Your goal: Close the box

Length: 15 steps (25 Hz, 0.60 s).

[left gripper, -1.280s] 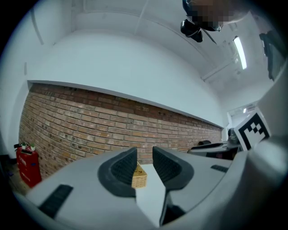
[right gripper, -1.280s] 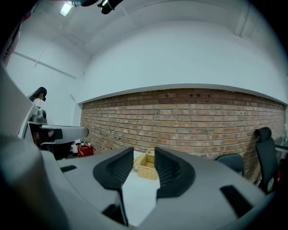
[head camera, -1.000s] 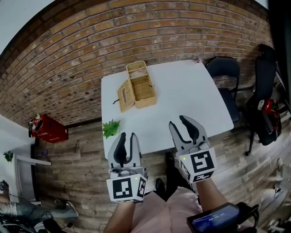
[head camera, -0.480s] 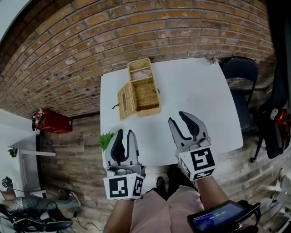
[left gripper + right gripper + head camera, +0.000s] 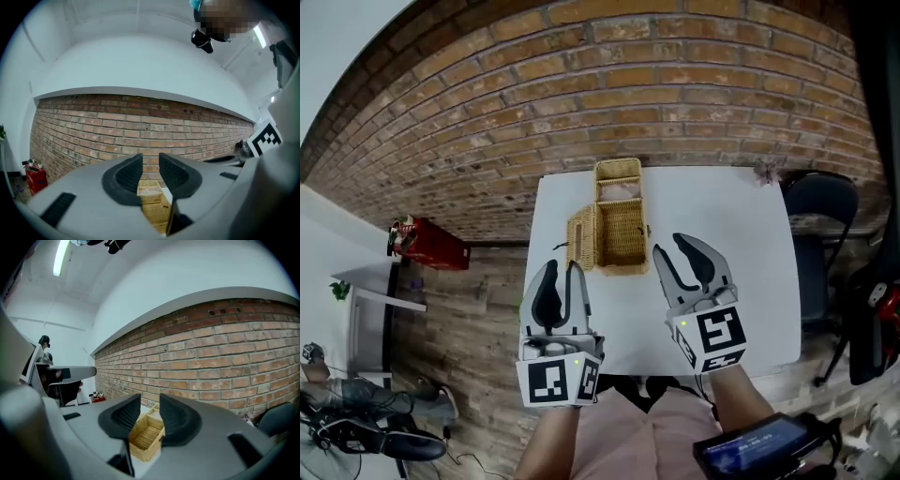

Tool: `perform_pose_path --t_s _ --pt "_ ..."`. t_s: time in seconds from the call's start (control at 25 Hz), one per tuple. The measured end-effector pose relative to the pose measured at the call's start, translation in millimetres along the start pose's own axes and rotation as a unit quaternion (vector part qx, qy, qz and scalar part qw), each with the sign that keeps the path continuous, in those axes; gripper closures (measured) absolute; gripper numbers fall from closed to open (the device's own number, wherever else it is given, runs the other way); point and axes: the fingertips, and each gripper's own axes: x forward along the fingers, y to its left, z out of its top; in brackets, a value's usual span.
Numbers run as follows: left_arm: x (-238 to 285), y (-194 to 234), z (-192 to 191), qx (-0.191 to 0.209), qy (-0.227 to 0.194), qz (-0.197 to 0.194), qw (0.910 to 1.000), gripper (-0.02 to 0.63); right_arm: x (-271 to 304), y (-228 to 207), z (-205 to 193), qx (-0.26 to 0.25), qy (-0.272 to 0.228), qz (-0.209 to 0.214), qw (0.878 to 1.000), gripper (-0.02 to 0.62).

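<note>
Far left, on the plank floor (image 5: 487,309) below the brick wall (image 5: 581,84), a red object (image 5: 431,246), well apart from the white table (image 5: 750,281). At the table's far right corner, a small pinkish item (image 5: 766,172), too small to tell. Past the right edge, a dark chair (image 5: 820,234).

Above the table's near left corner, the left gripper (image 5: 562,272), fingers parted by a narrow gap and gripping nothing. In the left gripper view, through that gap (image 5: 150,161), only the distant wicker box (image 5: 150,192).

On the table's left half, up against the far edge, the wicker box (image 5: 622,234), open. One lid flap (image 5: 618,180) thrown back toward the wall, another (image 5: 581,239) hanging out to the left.

Just right of the box's near corner and apart from it, the right gripper (image 5: 671,247), jaws roughly half apart and closing, nothing pressed between the pads. In the right gripper view (image 5: 150,404), the box (image 5: 146,434) ahead through the gap.

Left flap close to the table's left edge. Wide bare tabletop right of the box and in front of it, down to the near edge.
</note>
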Motion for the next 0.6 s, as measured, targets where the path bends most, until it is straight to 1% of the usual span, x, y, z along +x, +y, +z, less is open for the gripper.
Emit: perform_pose_path --t_s 0.12,0.24,0.48,0.6 --pt "5.4 3.3 3.9 0.006 -0.005 0.009 0.9999 0.492 8.4 -2.4 4.5 -0.004 -0.001 0.006 1.000 0.468" --pt "8.0 12.2 -4.8 -0.003 0.001 0.019 0.9998 0.492 16.0 -1.3 0.3 -0.009 0.007 0.009 1.000 0.468" --pt "24.0 34.0 -39.3 -0.036 0.030 0.023 0.9986 0.491 38.8 -3.6 -8.2 -0.015 0.030 0.006 0.999 0.469" --pt "33.0 46.4 -68.9 -0.062 0.060 0.030 0.9958 0.491 56.6 -3.7 -16.1 -0.019 0.044 0.006 0.999 0.469"
